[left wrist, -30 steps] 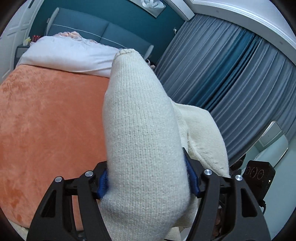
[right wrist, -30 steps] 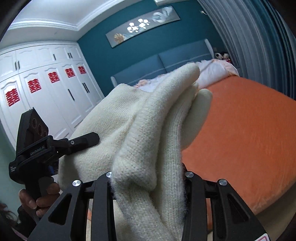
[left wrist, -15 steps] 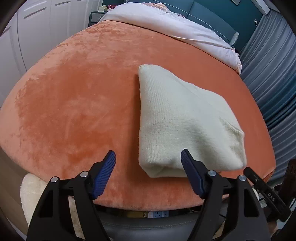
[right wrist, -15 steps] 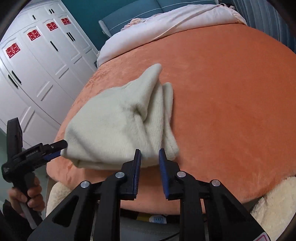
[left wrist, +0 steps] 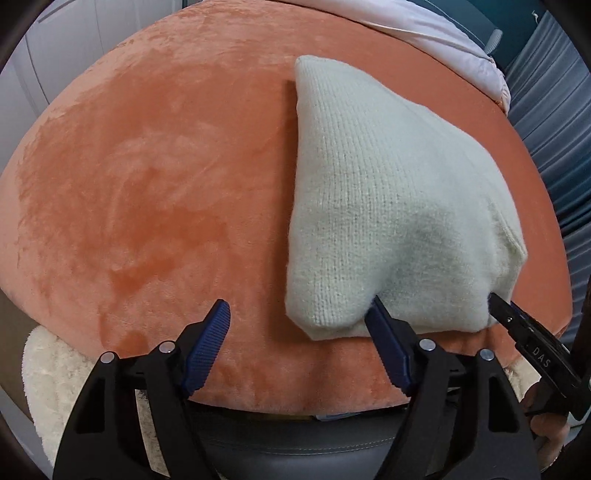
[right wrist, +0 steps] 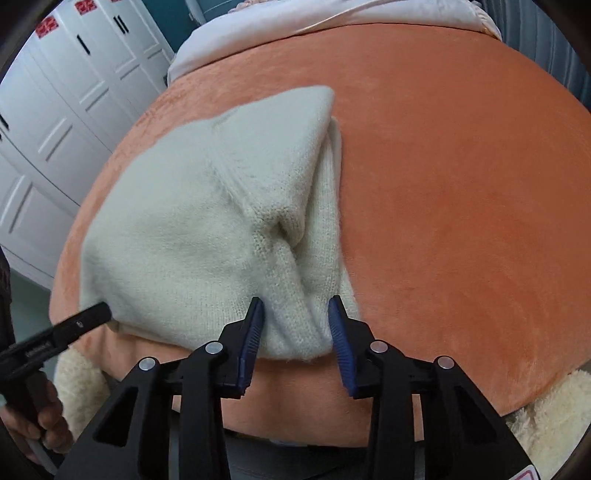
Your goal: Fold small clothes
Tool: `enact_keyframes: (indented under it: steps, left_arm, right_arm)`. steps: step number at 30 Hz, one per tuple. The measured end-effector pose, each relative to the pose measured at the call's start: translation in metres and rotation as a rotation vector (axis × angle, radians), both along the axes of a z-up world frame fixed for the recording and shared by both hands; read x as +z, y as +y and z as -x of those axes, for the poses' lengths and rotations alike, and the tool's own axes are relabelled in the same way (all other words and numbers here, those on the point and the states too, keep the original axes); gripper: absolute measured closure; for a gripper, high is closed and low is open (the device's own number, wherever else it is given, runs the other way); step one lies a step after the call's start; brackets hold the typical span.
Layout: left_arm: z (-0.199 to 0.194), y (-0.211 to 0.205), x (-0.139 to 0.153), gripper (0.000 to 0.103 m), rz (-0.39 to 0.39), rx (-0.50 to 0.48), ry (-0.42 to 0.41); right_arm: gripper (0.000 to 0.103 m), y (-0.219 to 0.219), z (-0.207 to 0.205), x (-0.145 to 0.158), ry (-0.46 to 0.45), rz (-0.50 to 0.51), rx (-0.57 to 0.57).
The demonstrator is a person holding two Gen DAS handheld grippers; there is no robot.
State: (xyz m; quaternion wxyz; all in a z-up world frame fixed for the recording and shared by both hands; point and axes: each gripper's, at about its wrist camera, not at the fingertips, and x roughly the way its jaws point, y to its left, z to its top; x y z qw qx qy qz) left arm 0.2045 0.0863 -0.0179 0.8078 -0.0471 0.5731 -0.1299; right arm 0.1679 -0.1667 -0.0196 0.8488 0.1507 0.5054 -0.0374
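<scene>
A cream knit garment (left wrist: 388, 206) lies folded on the orange bedspread (left wrist: 147, 184), close to the near edge of the bed. My left gripper (left wrist: 297, 314) is open at the garment's near left corner. Its right fingertip (left wrist: 375, 312) touches the fold's edge and its left one hangs over bare bedspread. In the right wrist view the garment (right wrist: 192, 221) shows a bunched seam. My right gripper (right wrist: 295, 310) straddles the near right corner; its jaws are opening with cloth lying loose between them. Each gripper's finger also shows in the other's view: right finger (left wrist: 517, 325), left finger (right wrist: 85, 317).
White bedding (right wrist: 295, 22) lies at the head of the bed. White wardrobe doors (right wrist: 55, 110) stand to the left and grey curtains (left wrist: 554, 110) to the right. A fluffy cream rug (left wrist: 48, 387) lies below the bed's near edge. A person's hand (right wrist: 40, 421) holds the left gripper.
A second ago both grippers held the garment up in the air. It now lies on the bed, let go. Both grippers sank towards its near edge, and the right jaws widened around the corner.
</scene>
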Motion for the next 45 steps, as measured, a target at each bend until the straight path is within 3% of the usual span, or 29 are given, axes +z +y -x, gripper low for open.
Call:
enact_keyframes:
  steps: [4,6,8,11,13,15,16,18,20,23,25,27,29,32,33,34,37,41,43,45]
  left_arm:
    - [0.012,-0.003,0.024,0.031,-0.046,-0.031,-0.054]
    - [0.023,-0.003,0.043,0.031,-0.024,-0.033,-0.079]
    - [0.024,-0.001,0.064,0.031,0.027,-0.018,-0.108]
    - [0.011,-0.005,0.093,0.031,0.042,0.007,-0.187]
    - [-0.005,-0.006,0.104,0.031,0.01,0.052,-0.223]
    - [-0.023,-0.006,0.098,0.031,-0.04,0.077,-0.224]
    - [-0.031,-0.008,0.085,0.031,-0.101,0.073,-0.201]
    - [-0.041,-0.011,0.041,0.03,-0.161,0.045,-0.072]
    - [-0.036,-0.006,0.014,0.025,-0.161,0.064,-0.072]
    - [-0.034,-0.004,0.022,0.024,-0.161,0.065,-0.098]
    - [-0.034,0.002,0.033,0.035,-0.114,0.07,-0.068]
    - [-0.03,0.006,0.053,0.036,-0.039,0.076,-0.086]
    - [-0.026,-0.005,0.064,0.035,-0.035,0.047,-0.122]
    - [-0.034,-0.028,0.037,0.029,-0.083,-0.01,-0.073]
    - [-0.035,-0.029,0.022,0.018,-0.094,-0.005,-0.065]
    - [-0.036,-0.026,0.011,0.012,-0.083,0.007,-0.064]
    - [-0.036,-0.013,0.01,0.013,-0.005,0.044,-0.02]
    - [-0.025,-0.011,0.039,0.025,-0.055,0.049,-0.068]
    - [-0.022,-0.014,0.032,0.024,-0.124,0.038,-0.066]
    - [-0.022,-0.017,0.015,0.019,-0.146,0.025,-0.044]
  right_arm:
    - [0.068,0.005,0.02,0.03,-0.024,0.001,-0.053]
    - [0.069,0.007,0.036,0.051,-0.088,0.013,-0.049]
    - [0.078,0.016,0.042,0.072,-0.146,0.047,-0.011]
    - [0.087,0.025,0.022,0.092,-0.189,0.058,0.032]
    - [0.089,0.027,0.008,0.096,-0.198,0.063,0.042]
    - [0.09,0.025,0.002,0.091,-0.193,0.059,0.039]
    - [0.09,0.024,-0.003,0.088,-0.18,0.059,0.036]
    - [0.09,0.022,-0.013,0.06,-0.085,0.097,0.044]
    - [0.095,0.026,-0.025,0.025,0.034,0.104,0.064]
    - [0.095,0.029,-0.017,0.035,0.007,0.1,0.062]
    - [0.093,0.028,-0.012,0.058,-0.054,0.044,0.054]
    - [0.093,0.028,-0.012,0.073,-0.1,0.06,0.054]
    - [0.093,0.025,-0.017,0.075,-0.108,0.074,0.052]
    - [0.096,0.014,-0.03,0.044,-0.01,0.069,0.038]
    - [0.097,0.011,-0.033,0.03,0.023,0.059,0.044]
    - [0.097,0.01,-0.033,0.026,0.01,0.063,0.043]
    - [0.097,0.013,-0.026,0.039,0.007,0.065,0.043]
    - [0.091,0.01,-0.014,0.065,-0.075,0.051,0.04]
    - [0.09,0.008,-0.016,0.059,-0.052,0.077,0.034]
    - [0.095,0.005,-0.025,0.031,0.026,0.064,0.055]
